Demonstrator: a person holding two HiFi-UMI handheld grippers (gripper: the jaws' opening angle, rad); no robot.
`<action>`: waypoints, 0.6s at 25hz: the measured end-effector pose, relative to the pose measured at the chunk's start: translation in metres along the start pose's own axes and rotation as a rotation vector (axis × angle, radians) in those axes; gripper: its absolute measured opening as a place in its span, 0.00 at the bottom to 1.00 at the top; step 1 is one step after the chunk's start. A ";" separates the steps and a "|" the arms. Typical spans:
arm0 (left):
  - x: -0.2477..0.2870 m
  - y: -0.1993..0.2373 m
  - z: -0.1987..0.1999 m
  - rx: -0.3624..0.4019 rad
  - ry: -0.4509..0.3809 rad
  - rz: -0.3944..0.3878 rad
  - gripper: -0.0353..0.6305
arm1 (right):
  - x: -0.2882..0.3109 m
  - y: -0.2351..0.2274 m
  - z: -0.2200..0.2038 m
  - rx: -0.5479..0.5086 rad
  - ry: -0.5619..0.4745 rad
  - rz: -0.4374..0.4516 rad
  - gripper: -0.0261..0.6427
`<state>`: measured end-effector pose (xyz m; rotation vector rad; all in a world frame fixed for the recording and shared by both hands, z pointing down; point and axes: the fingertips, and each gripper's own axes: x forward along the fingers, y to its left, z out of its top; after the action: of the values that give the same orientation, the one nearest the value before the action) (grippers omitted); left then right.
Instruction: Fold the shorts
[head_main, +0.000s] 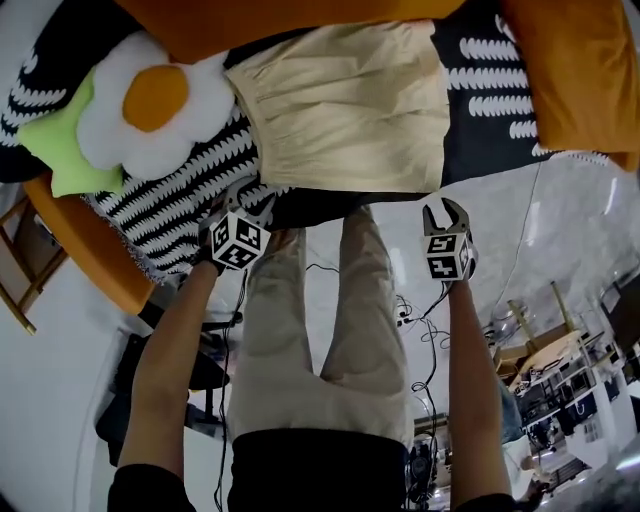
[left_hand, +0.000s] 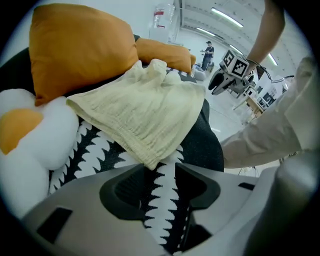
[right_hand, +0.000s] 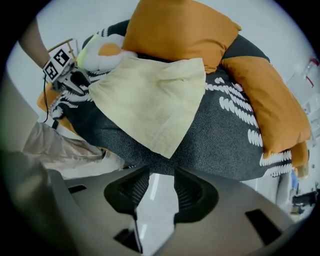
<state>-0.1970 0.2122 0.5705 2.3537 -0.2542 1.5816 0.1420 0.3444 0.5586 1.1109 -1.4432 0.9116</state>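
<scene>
Cream shorts (head_main: 350, 110) lie folded flat on a dark grey cushion (right_hand: 220, 135), waistband towards the orange pillows. My left gripper (head_main: 247, 198) hovers at the shorts' near left corner. In the left gripper view, the left gripper (left_hand: 161, 169) stands open just short of that corner of the shorts (left_hand: 145, 110), over the black-and-white weave, with nothing between its pads. My right gripper (head_main: 446, 208) hangs off the cushion's front edge at the right. In the right gripper view, the right gripper (right_hand: 161, 172) is open, with only floor showing between the jaws, and the shorts (right_hand: 150, 100) end in a corner above them.
Orange pillows (head_main: 580, 70) (right_hand: 180, 30) line the back and right. A fried-egg plush (head_main: 150, 100) with a green part sits at the left on a black-and-white knitted throw (head_main: 190, 210). The person's legs (head_main: 320, 330) and floor cables are below the cushion's edge.
</scene>
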 end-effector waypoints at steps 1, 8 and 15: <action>0.004 -0.007 0.001 -0.012 0.003 0.002 0.36 | 0.004 -0.002 -0.004 0.004 -0.007 0.005 0.30; 0.016 -0.021 0.008 -0.092 0.015 0.055 0.16 | 0.024 -0.009 -0.004 0.008 -0.047 0.026 0.20; -0.021 -0.040 0.006 -0.083 0.029 0.004 0.10 | -0.010 -0.007 -0.022 0.011 -0.017 0.099 0.08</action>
<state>-0.1878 0.2474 0.5439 2.2682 -0.3120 1.5743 0.1550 0.3654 0.5519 1.0646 -1.5199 0.9826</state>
